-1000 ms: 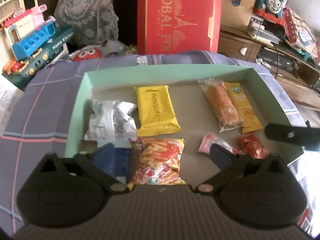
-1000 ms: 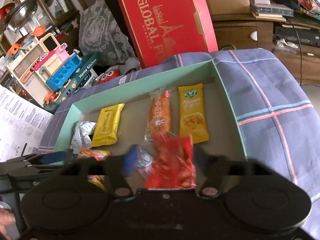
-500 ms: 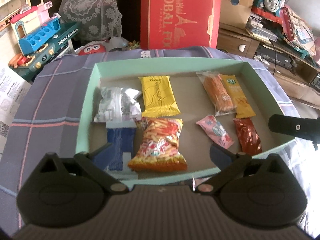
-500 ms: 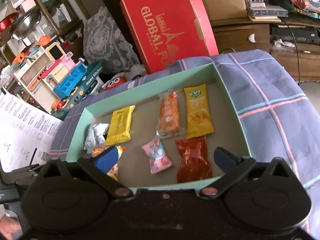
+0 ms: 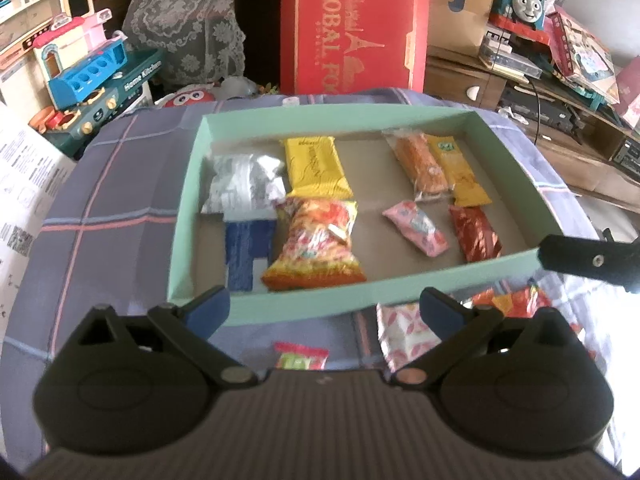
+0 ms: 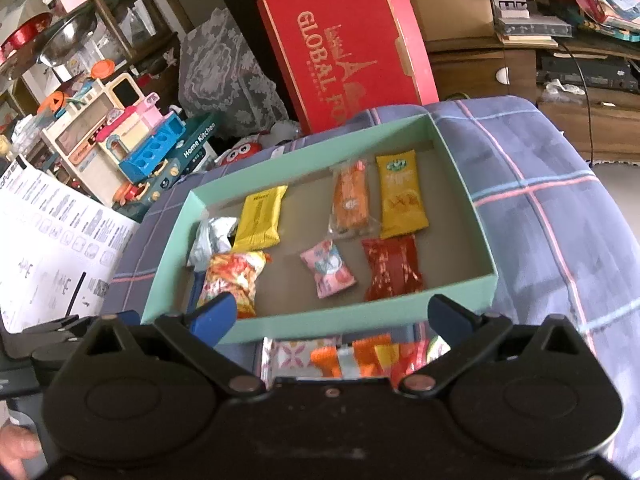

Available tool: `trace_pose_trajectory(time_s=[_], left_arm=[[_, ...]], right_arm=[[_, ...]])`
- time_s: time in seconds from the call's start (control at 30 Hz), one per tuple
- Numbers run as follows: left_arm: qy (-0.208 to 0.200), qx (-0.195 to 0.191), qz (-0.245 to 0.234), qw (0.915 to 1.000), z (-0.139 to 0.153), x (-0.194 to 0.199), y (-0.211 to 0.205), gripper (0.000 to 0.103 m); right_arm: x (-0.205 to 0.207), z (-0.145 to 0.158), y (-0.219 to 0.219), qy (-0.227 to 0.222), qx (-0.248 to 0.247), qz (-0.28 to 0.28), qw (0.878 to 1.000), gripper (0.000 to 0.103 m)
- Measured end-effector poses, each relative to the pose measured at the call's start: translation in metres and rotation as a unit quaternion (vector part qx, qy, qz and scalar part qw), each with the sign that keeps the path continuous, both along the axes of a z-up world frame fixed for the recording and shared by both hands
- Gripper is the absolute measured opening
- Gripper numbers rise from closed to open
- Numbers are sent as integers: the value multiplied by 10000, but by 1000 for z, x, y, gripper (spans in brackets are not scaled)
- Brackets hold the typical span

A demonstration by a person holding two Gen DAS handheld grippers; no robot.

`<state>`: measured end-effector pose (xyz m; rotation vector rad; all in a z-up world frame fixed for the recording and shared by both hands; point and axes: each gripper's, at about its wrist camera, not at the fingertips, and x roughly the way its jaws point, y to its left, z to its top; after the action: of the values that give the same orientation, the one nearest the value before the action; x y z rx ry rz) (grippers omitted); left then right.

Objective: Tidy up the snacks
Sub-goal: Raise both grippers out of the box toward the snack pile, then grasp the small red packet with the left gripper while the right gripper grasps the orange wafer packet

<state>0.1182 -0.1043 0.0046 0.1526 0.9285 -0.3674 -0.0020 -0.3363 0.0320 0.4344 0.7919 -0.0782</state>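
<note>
A mint-green tray lies on a checked cloth and holds several snack packets: a yellow bar, a silver pack, a blue pack, a colourful chip bag, an orange stick, a yellow mango bar, a pink candy and a red packet. My left gripper is open and empty over the tray's near edge. My right gripper is open too, with nothing between its fingers. More loose snacks lie on the cloth in front of the tray.
A red gift box stands behind the tray. Toy kitchen sets and a printed sheet are at the left; a wooden cabinet with clutter is at the right. A hand shows at the lower left.
Both grippers have drawn back and risen from the tray. The right gripper let go of the red packet, which now lies in the tray, and its jaws opened wide.
</note>
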Motion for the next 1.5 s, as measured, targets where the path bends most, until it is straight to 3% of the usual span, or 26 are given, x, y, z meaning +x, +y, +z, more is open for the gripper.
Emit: trace_pose_trajectory(time_s=[0.53, 0.57, 0.7, 0.8, 0.9, 1.03, 1.27, 1.5], left_arm=[[631, 95, 216, 9977, -55, -35, 43, 102], [645, 70, 202, 9977, -56, -38, 43, 100], [702, 45, 87, 9975, -61, -46, 37, 75], [747, -43, -14, 9972, -65, -47, 30, 67], [911, -68, -89, 9958, -73, -46, 25, 58], [777, 36, -152, 9969, -76, -50, 20, 58], [746, -116, -118, 9971, -76, -44, 28, 55], [715, -166, -135, 9972, -76, -42, 31, 55]], right_arm=[[-34, -40, 12, 420, -1, 108, 9991, 103], [-36, -43, 13, 425, -11, 91, 9991, 100], [-42, -51, 17, 508, -40, 120, 9986, 83], [-40, -56, 19, 530, -49, 181, 9984, 79], [-35, -57, 22, 534, -74, 331, 9980, 69], [-24, -63, 28, 586, -161, 526, 9968, 56], [-7, -71, 26, 626, -417, 504, 9959, 55], [-2, -84, 28, 776, -372, 478, 9951, 51]])
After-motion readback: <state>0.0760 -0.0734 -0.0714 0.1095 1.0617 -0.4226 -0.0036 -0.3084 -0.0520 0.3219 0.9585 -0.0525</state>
